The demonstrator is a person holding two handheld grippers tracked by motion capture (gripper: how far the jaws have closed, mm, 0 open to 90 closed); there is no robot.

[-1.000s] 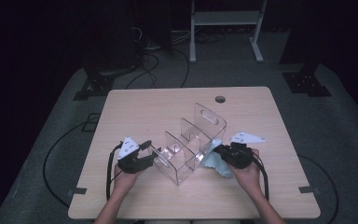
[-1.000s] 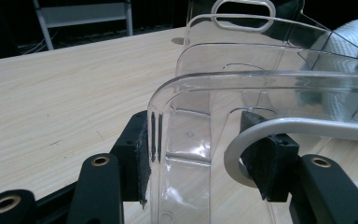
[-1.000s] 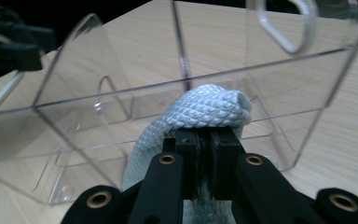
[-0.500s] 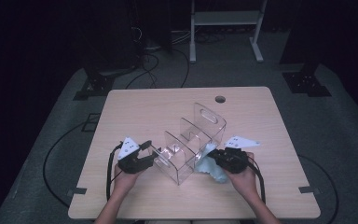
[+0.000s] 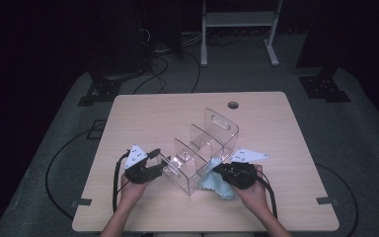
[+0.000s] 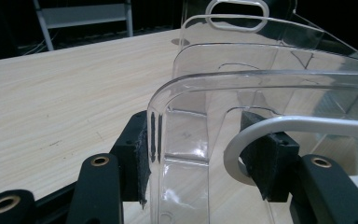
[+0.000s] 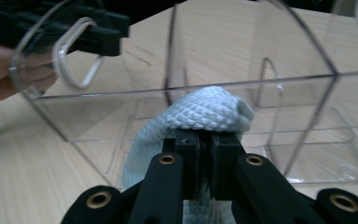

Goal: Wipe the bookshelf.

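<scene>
A: Left gripper (image 6: pixel 200 161) is clamped on the organizer (image 5: pixel 202 150) end wall, mid-table. Right gripper (image 7: pixel 208 140) pinches the cloth (image 7: pixel 200 114) against its side.

B: Pushing too hard w/ the cloth may tip the organizer.

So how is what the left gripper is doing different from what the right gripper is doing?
The left gripper clamps the hard, see-through organizer by its end wall, while the right gripper pinches a soft, pale blue cloth. The left gripper's jaws stand apart around the wall; the right gripper's jaws are squeezed nearly together. The right gripper presses the cloth against the organizer's side. Both are black and both are holding something.
</scene>
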